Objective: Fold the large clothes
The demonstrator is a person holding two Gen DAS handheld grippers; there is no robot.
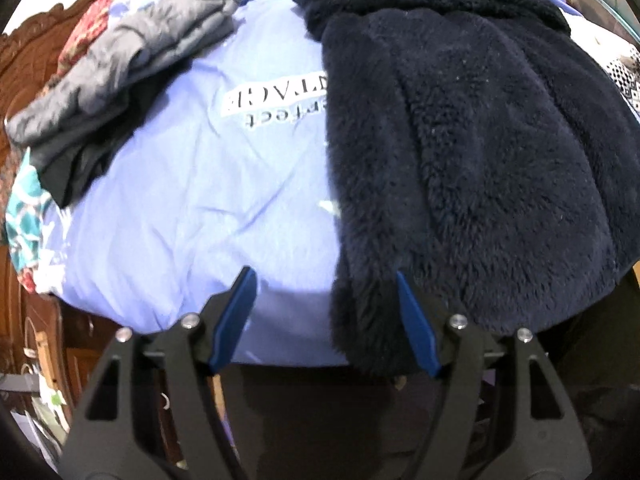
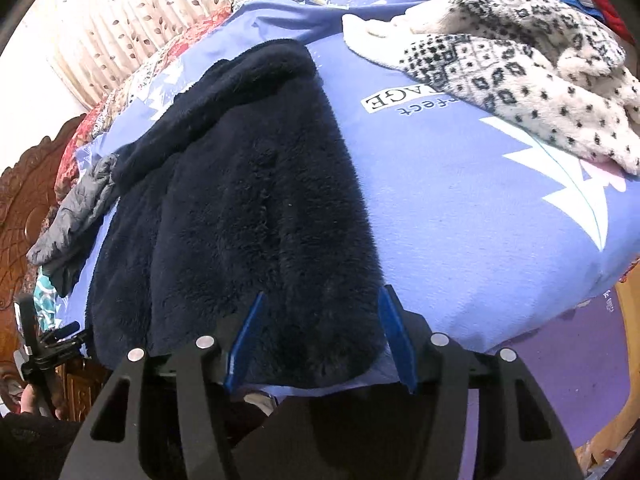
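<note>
The navy fleece garment [image 2: 248,216] is lying lengthwise on the bed [image 2: 480,208], its hem overhanging the near edge. It is appearing folded to a narrow strip; crosswise folds are remaining. The right claw [image 2: 320,336] is closing on the hem. The left claw [image 1: 326,320] is standing wide, gripping nothing. Folded grey clothes [image 1: 120,64] are resting at the far-left corner.

both the left gripper [image 1: 326,312] and right gripper [image 2: 320,332] have black slotted frames. blue pads [image 1: 236,316] line the jaws' inner faces, with silver screws [image 1: 458,322] just behind.
</note>
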